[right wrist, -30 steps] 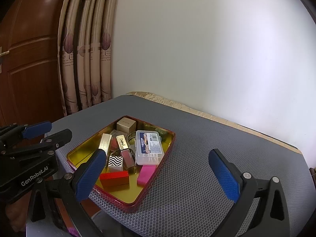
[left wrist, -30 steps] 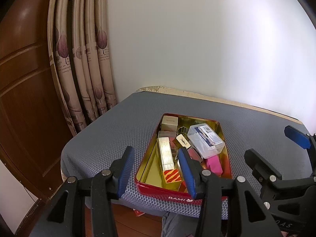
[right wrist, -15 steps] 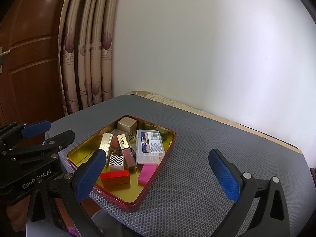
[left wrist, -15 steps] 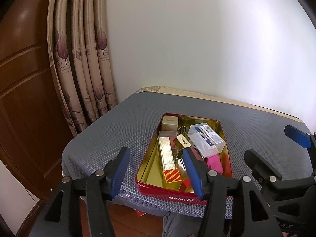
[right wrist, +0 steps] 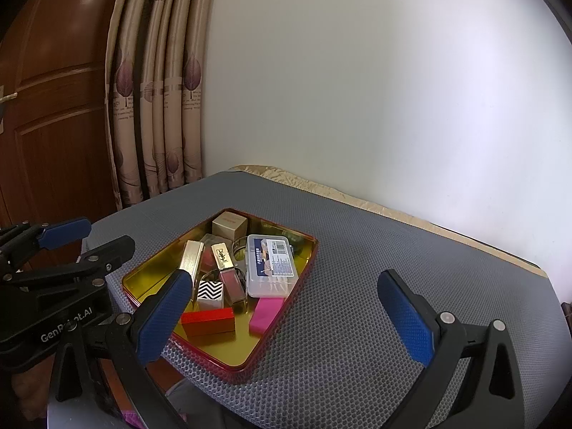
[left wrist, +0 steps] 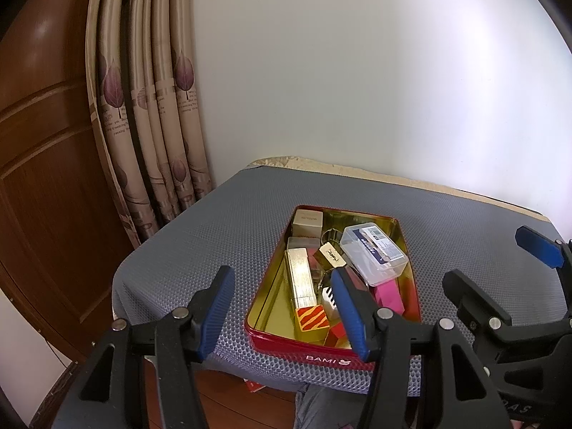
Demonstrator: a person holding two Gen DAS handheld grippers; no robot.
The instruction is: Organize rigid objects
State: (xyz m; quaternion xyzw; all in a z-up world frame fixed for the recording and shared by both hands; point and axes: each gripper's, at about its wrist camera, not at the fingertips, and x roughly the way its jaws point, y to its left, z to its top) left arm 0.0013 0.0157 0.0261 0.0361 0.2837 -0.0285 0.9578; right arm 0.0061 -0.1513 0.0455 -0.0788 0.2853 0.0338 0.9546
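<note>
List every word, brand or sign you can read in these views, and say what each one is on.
"BAMI": near wall of the red tin.
"GenRobot.AI", partly hidden: body of the left gripper.
"YSL" monogram: gold cap in the tin.
Label on the clear plastic case: too small to read.
Print on the curtain: too blurred to read.

The red tin (left wrist: pixel 332 355) carries white lettering "BAMI" on its near wall, just ahead of the left gripper (left wrist: pixel 282 307), under its right finger. In the right wrist view, the body of the left gripper (right wrist: pixel 64 246) reads "GenRobot.AI" in white, left of the right gripper (right wrist: pixel 282 316). A gold cap (left wrist: pixel 330 255) in the tin bears a black "YSL" monogram. The clear plastic box (right wrist: pixel 271 264) has a printed label with a barcode, its text too small to read.
</note>
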